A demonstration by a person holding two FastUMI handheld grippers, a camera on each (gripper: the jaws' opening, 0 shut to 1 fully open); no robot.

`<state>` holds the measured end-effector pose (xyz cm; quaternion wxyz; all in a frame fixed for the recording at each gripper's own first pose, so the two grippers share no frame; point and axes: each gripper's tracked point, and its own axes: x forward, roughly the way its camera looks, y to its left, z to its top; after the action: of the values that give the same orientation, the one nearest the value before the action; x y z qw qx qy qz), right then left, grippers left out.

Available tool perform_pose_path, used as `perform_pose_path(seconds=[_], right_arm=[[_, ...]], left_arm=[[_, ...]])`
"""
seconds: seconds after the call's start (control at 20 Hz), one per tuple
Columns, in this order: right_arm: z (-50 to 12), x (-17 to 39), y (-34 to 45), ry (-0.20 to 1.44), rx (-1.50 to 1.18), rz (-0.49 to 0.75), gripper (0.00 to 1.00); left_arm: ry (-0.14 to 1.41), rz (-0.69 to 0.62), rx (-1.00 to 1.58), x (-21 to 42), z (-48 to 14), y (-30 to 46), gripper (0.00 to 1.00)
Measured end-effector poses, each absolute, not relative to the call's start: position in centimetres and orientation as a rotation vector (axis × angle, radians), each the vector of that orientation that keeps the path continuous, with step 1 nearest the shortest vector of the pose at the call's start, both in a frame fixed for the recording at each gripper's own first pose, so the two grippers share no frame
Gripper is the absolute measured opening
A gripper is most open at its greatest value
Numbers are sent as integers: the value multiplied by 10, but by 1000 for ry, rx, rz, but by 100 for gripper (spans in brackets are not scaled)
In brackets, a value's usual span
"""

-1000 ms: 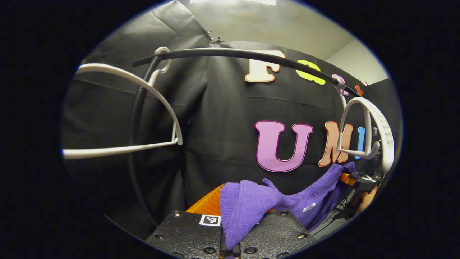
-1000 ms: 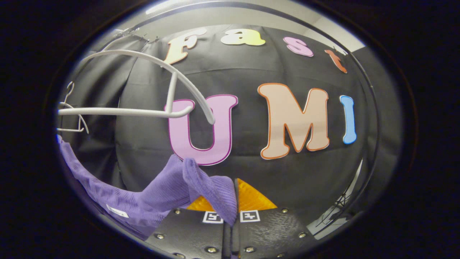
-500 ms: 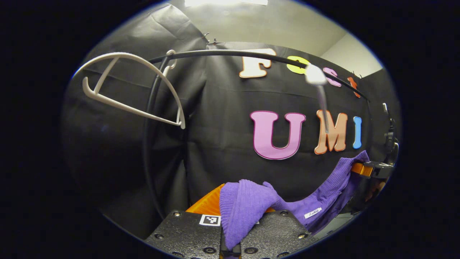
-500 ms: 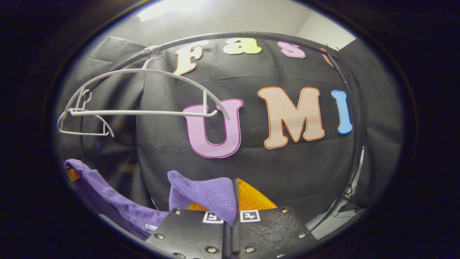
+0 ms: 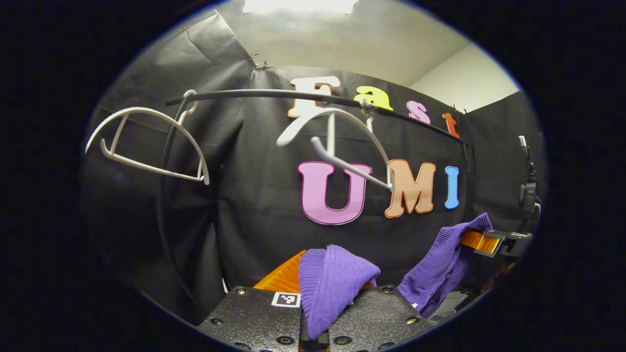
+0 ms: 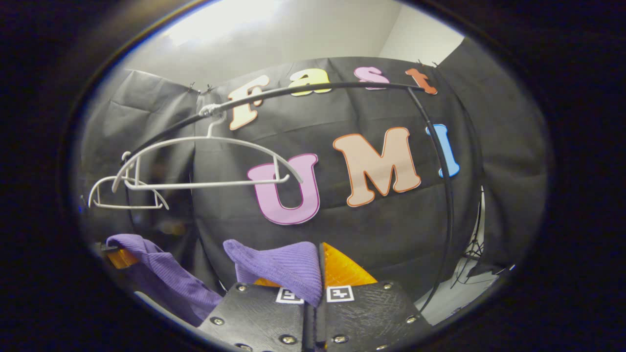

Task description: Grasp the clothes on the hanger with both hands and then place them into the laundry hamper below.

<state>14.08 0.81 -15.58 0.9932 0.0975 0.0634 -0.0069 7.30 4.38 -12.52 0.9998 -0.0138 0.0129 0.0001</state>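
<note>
A purple knit garment (image 5: 332, 283) is pinched in my left gripper (image 5: 313, 298), which is shut on a fold of it. The same garment (image 6: 283, 266) is clamped in my right gripper (image 6: 315, 288), also shut. The cloth sags between them. In the left gripper view the right gripper (image 5: 481, 240) shows at far right with purple cloth (image 5: 435, 269) hanging from it. In the right gripper view the left gripper (image 6: 117, 254) shows at lower left, cloth (image 6: 166, 286) draped over it. A bare white hanger (image 5: 342, 146) swings on the black rail (image 5: 274, 94); it also hangs bare (image 6: 205, 164) in the right gripper view.
A second bare white hanger (image 5: 146, 144) hangs at the rail's left end, seen smaller (image 6: 127, 195) in the right gripper view. The black rack's upright (image 6: 447, 195) curves down at the right. Black cloth walls the back. Pale floor (image 6: 469, 293) shows low at the right.
Both grippers have dropped and drawn back from the rail with the purple garment. The freed hanger has swung back toward the middle of the rail. The cloth between the grippers hangs slacker.
</note>
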Motion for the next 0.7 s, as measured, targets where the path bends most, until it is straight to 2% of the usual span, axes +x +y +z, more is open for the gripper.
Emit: perform_pose_path(seconds=[0.35, 0.7], right_arm=[[-120, 115, 14, 71, 241, -1, 5], [-155, 112, 37, 94, 232, 31, 5]], left_arm=[[-48, -77, -15, 83, -97, -15, 5], [-53, -92, -8, 99, -119, -31, 5]])
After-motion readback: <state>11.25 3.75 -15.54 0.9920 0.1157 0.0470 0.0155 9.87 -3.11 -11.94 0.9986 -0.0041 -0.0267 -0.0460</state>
